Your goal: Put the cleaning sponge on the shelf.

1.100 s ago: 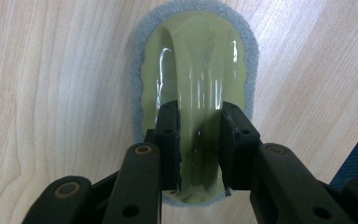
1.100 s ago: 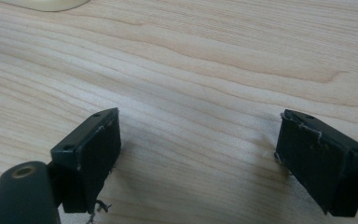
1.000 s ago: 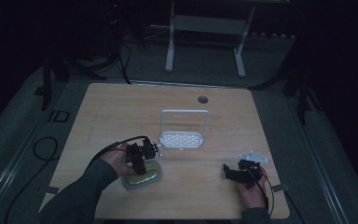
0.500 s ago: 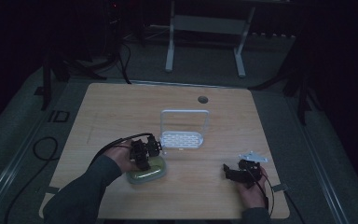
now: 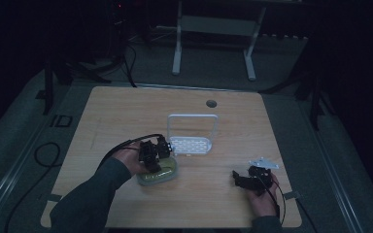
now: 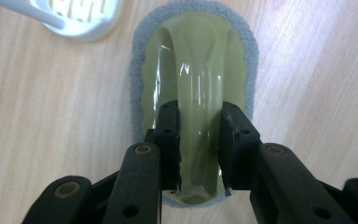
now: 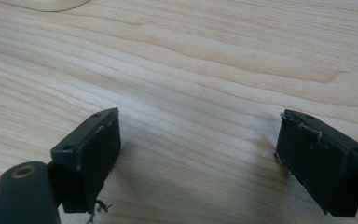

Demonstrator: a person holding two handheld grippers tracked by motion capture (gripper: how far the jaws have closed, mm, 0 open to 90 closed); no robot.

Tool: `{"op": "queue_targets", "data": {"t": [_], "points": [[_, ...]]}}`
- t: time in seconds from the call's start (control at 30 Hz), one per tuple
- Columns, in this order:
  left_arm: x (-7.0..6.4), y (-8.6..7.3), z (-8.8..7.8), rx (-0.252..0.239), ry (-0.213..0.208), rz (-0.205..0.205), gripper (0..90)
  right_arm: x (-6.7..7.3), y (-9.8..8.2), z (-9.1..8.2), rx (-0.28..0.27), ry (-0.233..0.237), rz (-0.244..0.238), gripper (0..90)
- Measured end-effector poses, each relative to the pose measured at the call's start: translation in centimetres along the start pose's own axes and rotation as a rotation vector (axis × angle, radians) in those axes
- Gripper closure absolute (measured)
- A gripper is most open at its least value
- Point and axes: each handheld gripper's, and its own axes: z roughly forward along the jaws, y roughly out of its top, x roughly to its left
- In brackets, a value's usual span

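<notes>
I have the left tongs (image 6: 199,149) straddling the arched handle of the green scrubber (image 6: 196,84), one jaw on each side of the glossy ridge. The jaws sit against its flanks, closed in on it, and I judge that grip firm enough to carry it, since the handle is the one raised part the jaws can get around. The scrubber's grey foam base lies flat on the wooden surface (image 5: 126,111), so its weight is not yet on my grip.

My landmark is the white rack (image 5: 192,138), a small slotted tray with an upright wire frame near the middle of the surface. The scrubber (image 5: 158,171) sits just beside the rack, on the near-left side of it, with its far end close to the tray's rim; I cannot tell whether they touch. Its long axis points toward the rack, which suits a short move into the tray if that is the goal.

The right tongs (image 5: 245,178) rest low over bare wood, well apart from the rack on its near-right side. In the right gripper view these tongs (image 7: 196,154) are spread wide with nothing between them. I keep them parked there, clear of the left hand (image 5: 128,160) and ready if the rack needs steadying.
</notes>
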Motion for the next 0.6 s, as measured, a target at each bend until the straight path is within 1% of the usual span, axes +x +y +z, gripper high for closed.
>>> {"op": "queue_targets", "data": {"t": [0.07,0.23,0.33,0.43,0.6], "points": [[0.1,0.3,-0.2,-0.015,0.004,0.004,71.6,0.0,0.0,0.0,-0.002,0.0,-0.004,13.5],[0.1,0.6,-0.2,-0.019,0.008,0.013,71.6,0.0,0.0,0.0,-0.002,0.0,-0.002,13.5],[0.0,1.3,-0.2,-0.012,0.019,0.038,71.6,0.0,0.0,0.0,-0.002,0.0,-0.002,13.5],[0.0,1.9,-0.2,-0.015,0.02,0.045,71.6,0.0,0.0,0.0,-0.001,0.0,-0.003,13.5],[0.2,2.4,-0.2,-0.026,0.025,0.067,71.6,0.0,0.0,0.0,0.0,0.0,-0.003,13.5]]}}
